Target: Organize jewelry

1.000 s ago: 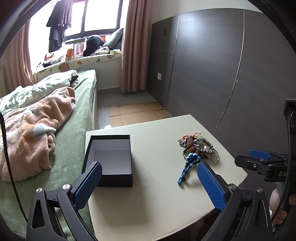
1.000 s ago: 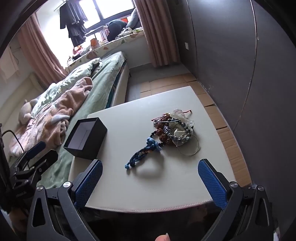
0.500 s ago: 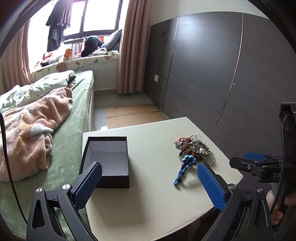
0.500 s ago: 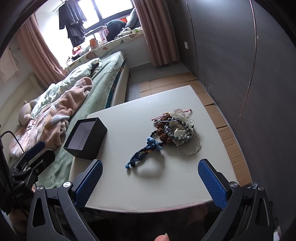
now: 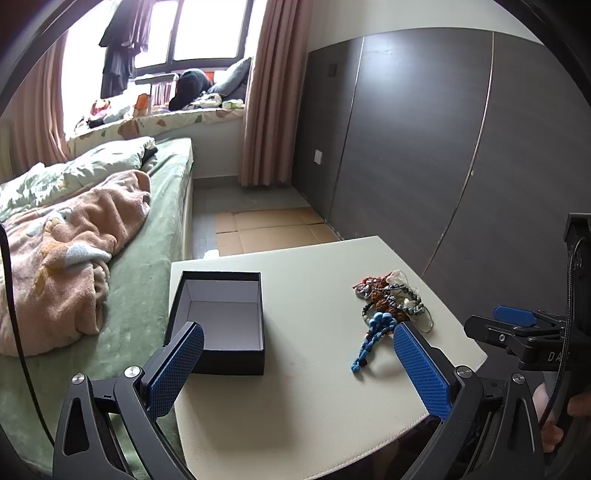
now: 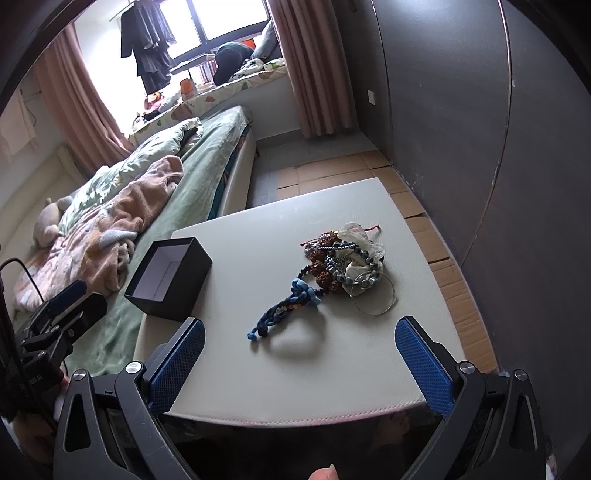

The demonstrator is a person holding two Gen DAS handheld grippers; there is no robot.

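Jewelry pile: table, right side; blue braid at its near edge. Box: left, empty. Left gripper, right gripper: both agape, holding nothing. Step: approach. Next, likely: right gripper pinches braid.

Daylight pours in from the window at the far end of the room, blown out to near white in both views, while the dark wall panels stay dim with a faint sheen. Soft, diffuse shadows lie on the pale table beneath the jewelry. Both views are sharp at the centre, with strong fisheye bending and black vignetting at the corners.
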